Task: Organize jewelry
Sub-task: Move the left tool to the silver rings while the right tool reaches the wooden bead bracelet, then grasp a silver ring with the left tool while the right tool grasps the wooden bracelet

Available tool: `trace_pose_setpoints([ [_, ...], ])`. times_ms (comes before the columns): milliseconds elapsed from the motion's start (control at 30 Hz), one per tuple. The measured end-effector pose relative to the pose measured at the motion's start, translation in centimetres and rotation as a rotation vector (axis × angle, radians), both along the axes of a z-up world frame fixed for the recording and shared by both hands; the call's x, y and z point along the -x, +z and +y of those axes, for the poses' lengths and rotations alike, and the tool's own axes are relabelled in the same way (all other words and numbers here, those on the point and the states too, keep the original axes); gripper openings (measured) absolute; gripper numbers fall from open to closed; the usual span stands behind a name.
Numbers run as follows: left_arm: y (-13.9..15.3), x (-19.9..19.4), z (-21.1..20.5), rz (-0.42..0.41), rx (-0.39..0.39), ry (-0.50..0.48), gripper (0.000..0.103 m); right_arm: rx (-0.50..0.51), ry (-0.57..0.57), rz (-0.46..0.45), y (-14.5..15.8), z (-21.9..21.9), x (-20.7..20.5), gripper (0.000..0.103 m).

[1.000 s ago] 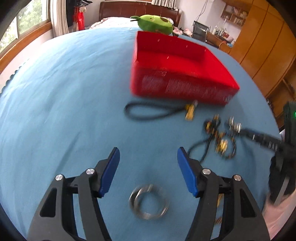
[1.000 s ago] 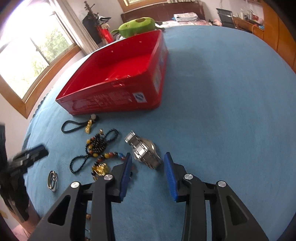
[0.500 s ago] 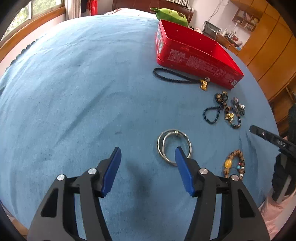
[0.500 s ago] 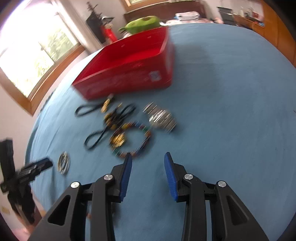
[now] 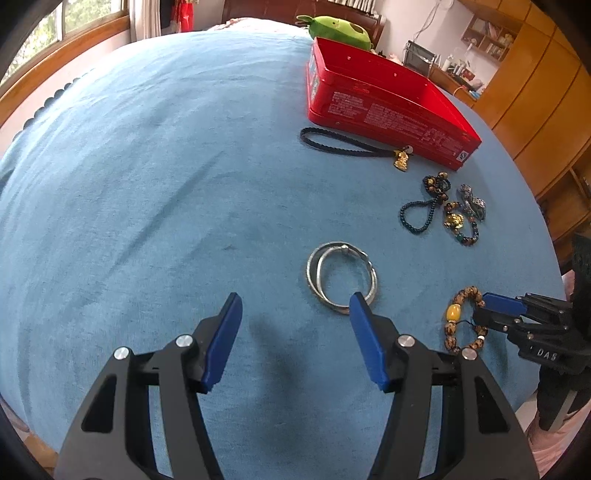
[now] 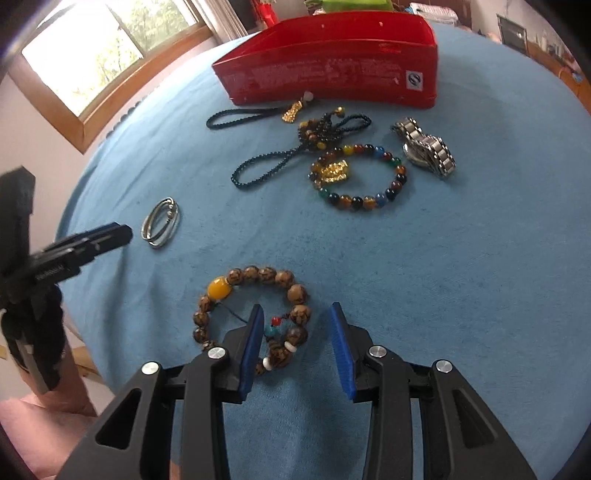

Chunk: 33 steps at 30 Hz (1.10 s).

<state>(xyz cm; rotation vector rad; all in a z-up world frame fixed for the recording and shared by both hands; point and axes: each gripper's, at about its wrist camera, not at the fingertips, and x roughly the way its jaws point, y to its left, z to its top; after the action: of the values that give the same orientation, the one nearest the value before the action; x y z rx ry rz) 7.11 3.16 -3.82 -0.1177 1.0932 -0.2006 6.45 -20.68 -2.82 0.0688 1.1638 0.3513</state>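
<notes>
A red tin box (image 5: 388, 107) (image 6: 332, 74) stands open on the blue cloth. Jewelry lies before it: a black cord with a gold charm (image 5: 351, 147) (image 6: 258, 114), a dark bead string (image 6: 295, 155), a multicolour bead bracelet (image 6: 362, 177), a steel watch (image 6: 424, 151) and silver bangles (image 5: 341, 277) (image 6: 161, 221). My left gripper (image 5: 295, 310) is open, its right finger at the bangles' near edge. My right gripper (image 6: 297, 321) is open over the right side of a brown bead bracelet with a yellow bead (image 6: 251, 306) (image 5: 461, 321).
A green plush toy (image 5: 340, 31) lies behind the box. The round table's edge curves close on the near side in both views. Wooden cabinets (image 5: 535, 92) stand at the right, a window (image 6: 103, 55) at the left.
Both grippers have pulled back toward the near edge. The right gripper moved from the watch to the brown bead bracelet. The left gripper sits beside the bangles, farther from the box.
</notes>
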Motion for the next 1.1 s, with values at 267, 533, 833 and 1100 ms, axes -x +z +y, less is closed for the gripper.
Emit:
trace_pose_setpoints([
  [267, -0.9, -1.8, -0.2, 0.050, 0.015, -0.001, 0.052, 0.035, 0.019, -0.038, 0.0, 0.2, 0.5, 0.011],
  [533, -1.1, -2.8, -0.7, 0.086, 0.012, -0.018, 0.025, -0.017, -0.005, -0.022, -0.1, -1.3, 0.8, 0.011],
  [833, -1.4, -3.1, -1.8, 0.111, 0.038, -0.046, 0.017, -0.028, -0.007, -0.022, -0.1, -1.3, 0.6, 0.011],
  [1100, -1.4, -3.3, -1.7, 0.102, 0.052, -0.022, 0.005, -0.033, -0.008, -0.021, -0.2, -1.5, 0.6, 0.011],
])
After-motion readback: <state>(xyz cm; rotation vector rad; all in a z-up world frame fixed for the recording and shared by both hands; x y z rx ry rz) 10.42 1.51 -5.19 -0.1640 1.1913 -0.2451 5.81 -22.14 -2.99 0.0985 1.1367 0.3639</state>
